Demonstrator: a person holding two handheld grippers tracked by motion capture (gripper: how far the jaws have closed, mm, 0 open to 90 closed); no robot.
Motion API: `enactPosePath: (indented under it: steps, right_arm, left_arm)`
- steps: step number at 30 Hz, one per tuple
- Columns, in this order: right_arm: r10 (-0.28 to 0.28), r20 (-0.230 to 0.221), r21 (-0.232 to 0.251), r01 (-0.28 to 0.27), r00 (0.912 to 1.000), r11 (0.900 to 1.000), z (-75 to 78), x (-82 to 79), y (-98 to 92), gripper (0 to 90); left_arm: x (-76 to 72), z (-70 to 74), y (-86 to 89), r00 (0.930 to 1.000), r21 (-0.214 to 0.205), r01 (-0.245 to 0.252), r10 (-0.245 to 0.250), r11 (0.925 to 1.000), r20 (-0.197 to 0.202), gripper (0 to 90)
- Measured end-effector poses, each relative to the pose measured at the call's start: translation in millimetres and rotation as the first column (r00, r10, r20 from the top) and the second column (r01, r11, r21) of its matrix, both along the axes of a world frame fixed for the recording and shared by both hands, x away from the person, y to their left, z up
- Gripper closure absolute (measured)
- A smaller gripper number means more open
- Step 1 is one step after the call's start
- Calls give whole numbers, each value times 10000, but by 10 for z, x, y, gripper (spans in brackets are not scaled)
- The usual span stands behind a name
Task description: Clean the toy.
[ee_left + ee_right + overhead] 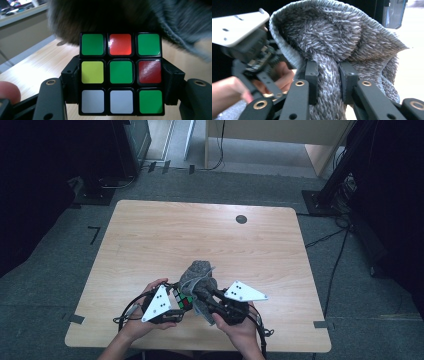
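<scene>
High view: a person's two hands come in at the near edge of a light wooden table [150, 235]. The left gripper [176, 306] clamps a puzzle cube [183, 301], held just above the tabletop. The right gripper [200, 295] pinches a grey knitted cloth [197, 272], which bunches up directly beside and above the cube, touching or nearly touching it; contact cannot be confirmed from here. Both grippers sit close together, their grey three-cornered plates facing up. A small dark round disc [241, 219] lies far off near the table's back edge.

Left gripper view: the left gripper [121, 77] grasps the cube [121, 75] by its two sides, jaws pressed against the middle row. The facing side shows green, red, green; yellow, green, red; white, white, green. The grey cloth [175, 20] hangs just over the cube's top edge. The table [32, 72] lies below.

Right gripper view: the right gripper [329, 83] is clenched on a gathered fold of the cloth [332, 37], the fleecy inner side turned toward the camera and the knitted rim arching above. The left gripper [265, 82] and the hand [227, 92] holding it appear at left
</scene>
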State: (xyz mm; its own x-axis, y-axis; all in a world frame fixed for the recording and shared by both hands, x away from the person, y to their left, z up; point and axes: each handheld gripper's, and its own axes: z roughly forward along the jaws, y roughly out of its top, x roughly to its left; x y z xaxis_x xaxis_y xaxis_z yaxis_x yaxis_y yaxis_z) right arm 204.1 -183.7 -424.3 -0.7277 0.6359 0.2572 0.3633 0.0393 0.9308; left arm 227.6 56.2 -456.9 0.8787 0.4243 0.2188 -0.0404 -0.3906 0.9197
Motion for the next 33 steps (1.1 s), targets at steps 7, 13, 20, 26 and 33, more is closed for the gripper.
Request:
enactPosePath:
  steps: [7, 13, 20, 26, 33]
  right_arm:
    - [-918, -396, -418, 901, 9950, 9951, -175, 94, -44, 733]
    - [-1147, -342, -705, 1121, 9928, 9912, -142, 74, -55, 732]
    - [-896, 22, -325, 896, 9960, 9954, -91, 15, 1, 730]
    - [-1503, -953, -686, 1442, 9840, 9872, -224, 125, -137, 723]
    - [-552, -92, -214, 550, 9984, 9983, -67, -7, -44, 720]
  left_arm:
    - [55, 14, 88, 9995, -166, 140, -145, 9998, -279, 346]
    - [82, -25, -5, 9989, 126, -152, 157, 9998, -434, 345]
    - [33, 37, 37, 9979, -342, -138, 116, 9993, -634, 345]
    - [50, 6, 12, 9970, -24, -265, 262, 9996, -732, 345]
    - [32, 10, -18, 9972, -280, -80, 59, 9996, -743, 345]
